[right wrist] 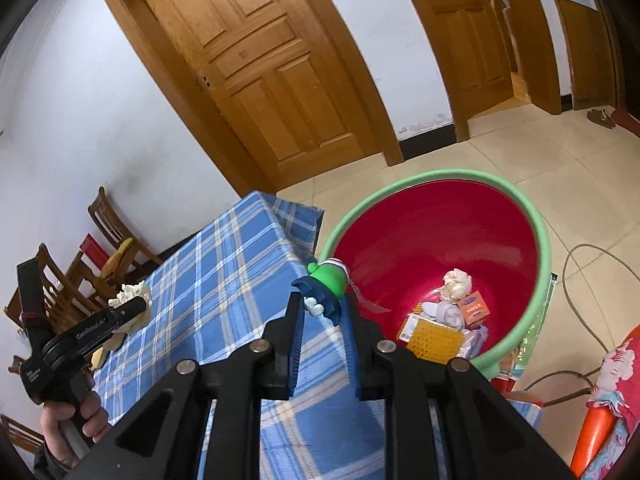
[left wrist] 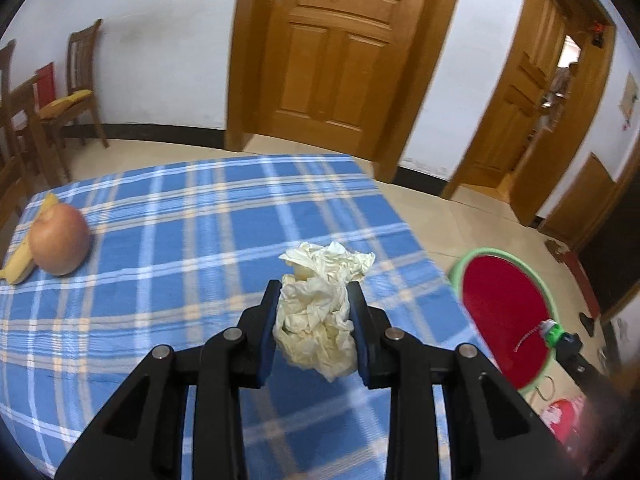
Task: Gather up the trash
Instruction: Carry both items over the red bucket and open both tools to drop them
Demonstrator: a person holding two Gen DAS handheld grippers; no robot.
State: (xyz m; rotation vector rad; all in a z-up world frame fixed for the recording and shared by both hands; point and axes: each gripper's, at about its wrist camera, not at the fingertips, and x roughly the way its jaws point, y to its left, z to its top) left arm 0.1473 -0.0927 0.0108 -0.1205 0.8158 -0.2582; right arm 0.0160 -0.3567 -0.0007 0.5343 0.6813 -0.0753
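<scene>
My left gripper point(left wrist: 314, 286) is shut on a crumpled cream paper wad point(left wrist: 316, 320), held above the blue plaid tablecloth point(left wrist: 180, 216). An apple point(left wrist: 60, 240) and a banana peel point(left wrist: 20, 258) lie at the table's left. My right gripper point(right wrist: 324, 300) is shut on a small green-and-blue figure with a thin chain point(right wrist: 326, 286), at the table's edge next to the red basin with a green rim point(right wrist: 440, 232). The basin holds small boxes and a crumpled wad point(right wrist: 456, 284). In the right wrist view the left gripper point(right wrist: 128, 308) and its paper point(right wrist: 130, 292) show at far left.
The basin point(left wrist: 504, 312) stands on the tiled floor right of the table. Wooden chairs point(left wrist: 76, 92) stand by the wall at left. A closed door point(left wrist: 332, 52) is behind the table. A cable point(right wrist: 580, 280) loops on the floor; red patterned items point(right wrist: 612, 380) lie at right.
</scene>
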